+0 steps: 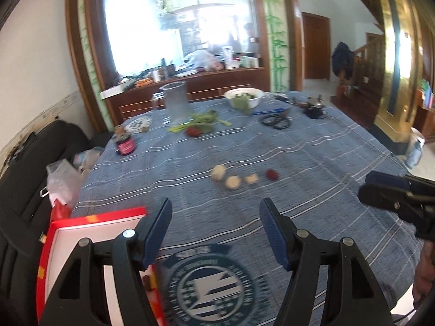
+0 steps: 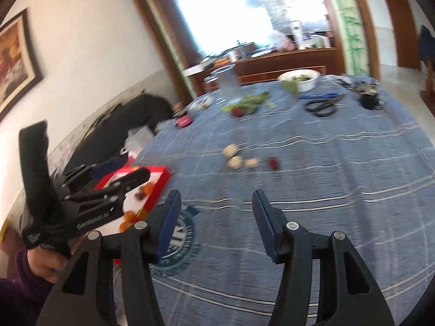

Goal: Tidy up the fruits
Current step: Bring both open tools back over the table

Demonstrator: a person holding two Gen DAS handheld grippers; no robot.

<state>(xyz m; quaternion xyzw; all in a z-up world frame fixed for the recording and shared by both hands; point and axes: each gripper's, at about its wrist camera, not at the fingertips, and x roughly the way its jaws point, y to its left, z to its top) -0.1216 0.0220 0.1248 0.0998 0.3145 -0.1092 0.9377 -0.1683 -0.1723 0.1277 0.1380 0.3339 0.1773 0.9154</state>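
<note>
1. We hold the left gripper (image 1: 214, 217) and the right gripper (image 2: 216, 203), both with jaws spread, empty.
2. Mid-table we count three pale fruits (image 1: 233, 182) and one red fruit (image 1: 272, 174).
3. We see several orange fruits (image 2: 130, 215) in one red tray (image 2: 160, 179).

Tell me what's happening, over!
Both tools open, empty: left tool, right tool. Red fruit and pale pieces ahead on tablecloth. Red box holds orange fruits. Path unobstructed.

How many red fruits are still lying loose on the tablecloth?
2. One red fruit sits at the right end of the row of three pale pieces mid-table; the other red fruit lies by the green leaves. Others may be hidden.
</note>
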